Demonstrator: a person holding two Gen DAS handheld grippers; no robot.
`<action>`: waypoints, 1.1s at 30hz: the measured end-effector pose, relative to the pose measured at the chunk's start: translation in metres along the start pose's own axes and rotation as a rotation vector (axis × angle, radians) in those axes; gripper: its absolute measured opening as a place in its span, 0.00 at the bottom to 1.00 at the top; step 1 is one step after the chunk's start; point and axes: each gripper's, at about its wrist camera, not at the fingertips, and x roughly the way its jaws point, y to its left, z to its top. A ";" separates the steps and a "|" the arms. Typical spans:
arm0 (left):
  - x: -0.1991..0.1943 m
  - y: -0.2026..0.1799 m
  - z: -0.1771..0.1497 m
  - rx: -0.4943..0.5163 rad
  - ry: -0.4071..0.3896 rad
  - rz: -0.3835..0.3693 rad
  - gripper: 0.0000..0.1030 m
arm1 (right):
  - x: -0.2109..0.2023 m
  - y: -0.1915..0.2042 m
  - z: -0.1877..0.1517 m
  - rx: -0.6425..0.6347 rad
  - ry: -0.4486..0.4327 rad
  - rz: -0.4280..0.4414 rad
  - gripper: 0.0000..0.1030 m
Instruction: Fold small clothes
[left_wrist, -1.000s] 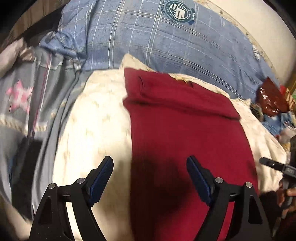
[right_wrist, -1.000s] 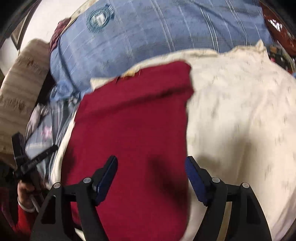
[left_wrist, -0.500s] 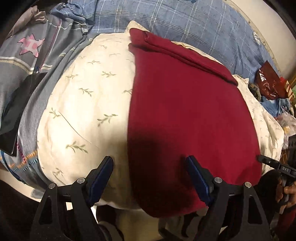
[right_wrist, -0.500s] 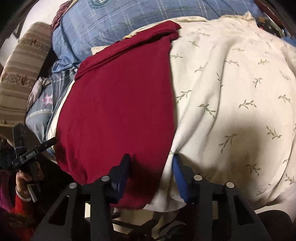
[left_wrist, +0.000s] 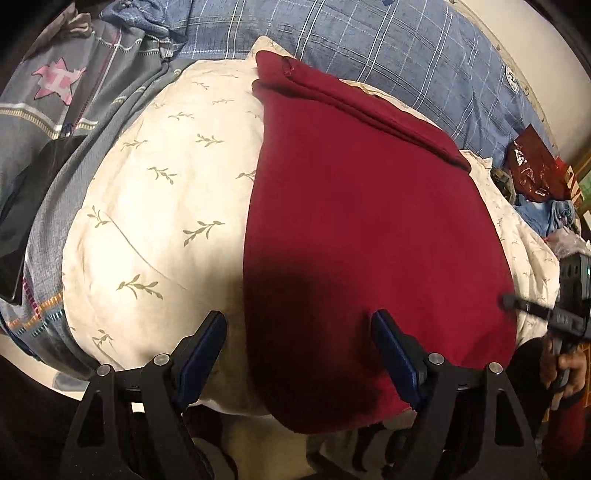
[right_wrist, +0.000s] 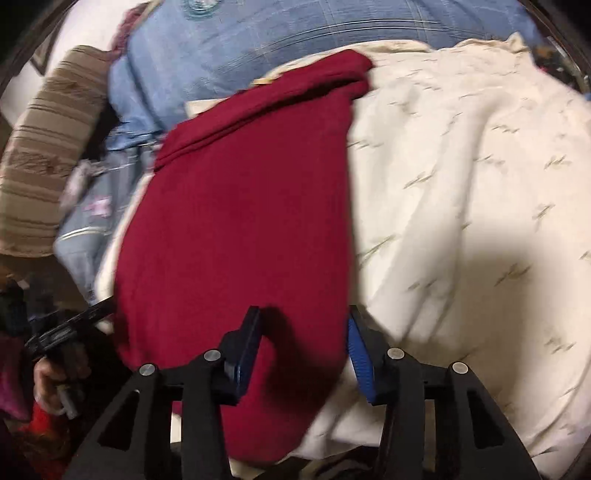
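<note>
Garment: we see a dark red garment (left_wrist: 362, 229) lying flat on a cream pillow with a leaf print (left_wrist: 166, 206), its far end doubled over into a thick band and its near hem hanging over the pillow's front edge.
Surroundings: a blue plaid bedcover (left_wrist: 388, 48) lies behind the pillow, grey patterned bedding (left_wrist: 62, 99) to the side.
Left tongs: our left tongs (left_wrist: 299, 354) are spread wide, straddling the garment's near left corner; one pad sits over the cream pillow, the other over the red cloth, and neither presses anything.
Right tongs: our right tongs (right_wrist: 301, 354) have just been closing and stand half-narrowed about the near right edge of the garment (right_wrist: 236, 229); cloth lies between the pads, but the view is blurred and we see no pinch yet.
Handling: we judge it light, soft and limp, likely to sag and drag across the pillow rather than hold a shape.
Where to hold: we would pinch the two near hem corners, catching every layer, and lift both together so the fold stays square.
</note>
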 end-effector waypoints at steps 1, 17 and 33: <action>0.001 -0.001 0.001 -0.001 0.003 -0.003 0.78 | 0.000 0.004 -0.005 -0.013 0.023 0.031 0.46; 0.008 -0.016 -0.006 0.020 0.032 0.004 0.13 | 0.008 0.017 -0.035 0.027 0.095 0.109 0.44; -0.057 -0.021 0.080 0.007 -0.175 -0.178 0.08 | -0.046 0.050 0.043 0.008 -0.222 0.263 0.12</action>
